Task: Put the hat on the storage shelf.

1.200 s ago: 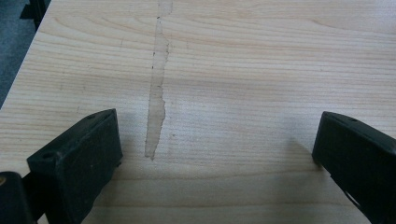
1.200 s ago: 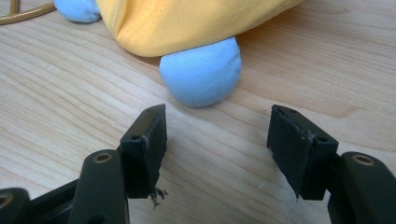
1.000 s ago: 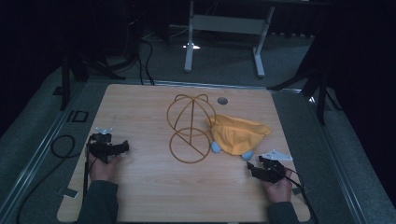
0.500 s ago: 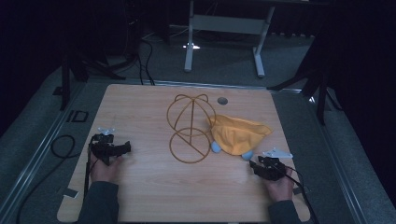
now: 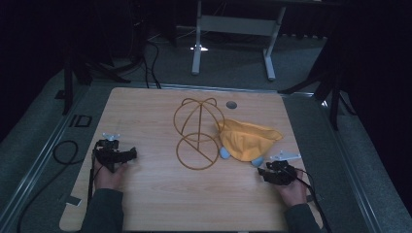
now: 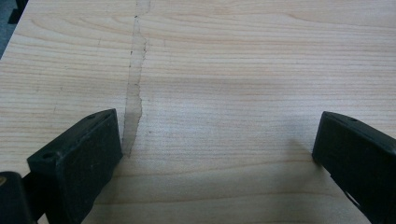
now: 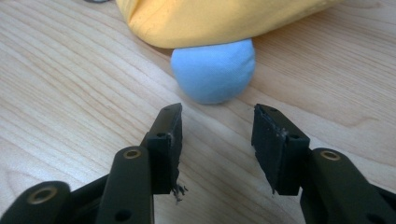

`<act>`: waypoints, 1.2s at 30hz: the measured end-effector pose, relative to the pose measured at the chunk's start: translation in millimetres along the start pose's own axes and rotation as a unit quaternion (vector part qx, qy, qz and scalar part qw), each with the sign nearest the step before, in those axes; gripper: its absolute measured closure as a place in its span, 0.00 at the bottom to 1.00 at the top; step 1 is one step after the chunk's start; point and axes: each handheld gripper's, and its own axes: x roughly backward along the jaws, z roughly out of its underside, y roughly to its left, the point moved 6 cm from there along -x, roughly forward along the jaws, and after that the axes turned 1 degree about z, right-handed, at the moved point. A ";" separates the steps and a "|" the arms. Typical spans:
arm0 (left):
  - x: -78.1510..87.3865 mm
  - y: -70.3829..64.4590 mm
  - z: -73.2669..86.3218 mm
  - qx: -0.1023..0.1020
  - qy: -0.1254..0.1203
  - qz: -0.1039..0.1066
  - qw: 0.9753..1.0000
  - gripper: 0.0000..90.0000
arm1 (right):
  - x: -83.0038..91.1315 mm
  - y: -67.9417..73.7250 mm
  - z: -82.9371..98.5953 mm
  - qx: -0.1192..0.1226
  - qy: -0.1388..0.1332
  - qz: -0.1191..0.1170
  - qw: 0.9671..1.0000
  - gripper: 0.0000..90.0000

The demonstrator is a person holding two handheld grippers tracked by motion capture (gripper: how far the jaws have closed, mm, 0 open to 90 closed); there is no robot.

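A yellow cloth hat (image 5: 250,139) lies on the wooden table (image 5: 160,199), right of a gold wire stand (image 5: 198,133). Two light blue round ears stick out from under the hat's near edge, one at the left (image 5: 224,153) and one at the right (image 5: 257,161). My right gripper (image 5: 265,172) rests on the table just short of the right blue ear (image 7: 214,70). It is open and holds nothing (image 7: 217,123). My left gripper (image 5: 130,154) lies at the table's left side, wide open over bare wood (image 6: 219,140).
A small grey round hole cover (image 5: 231,104) sits near the table's far edge. A black cable (image 5: 65,150) loops off the left edge. A pale streak (image 6: 135,88) marks the wood ahead of the left gripper. A metal frame (image 5: 233,29) stands on the floor beyond.
My right gripper has crept slightly toward the hat's blue ear. The left gripper has barely moved.
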 end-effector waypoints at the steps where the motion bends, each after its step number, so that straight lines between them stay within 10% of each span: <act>1: 0.0 0.0 0.0 0.000 0.000 0.000 1.000 0.02 | -0.3 0.4 -0.3 0.002 0.001 -0.001 1.000 0.56; 29: -0.1 -0.3 -0.1 0.000 0.000 -0.001 1.000 0.01 | -22.2 9.2 -19.1 -0.005 -0.025 0.003 1.000 0.41; 36: -0.1 -0.3 -0.1 0.000 0.000 -0.001 1.000 0.02 | -22.0 10.3 -22.5 -0.006 -0.021 0.004 1.000 0.61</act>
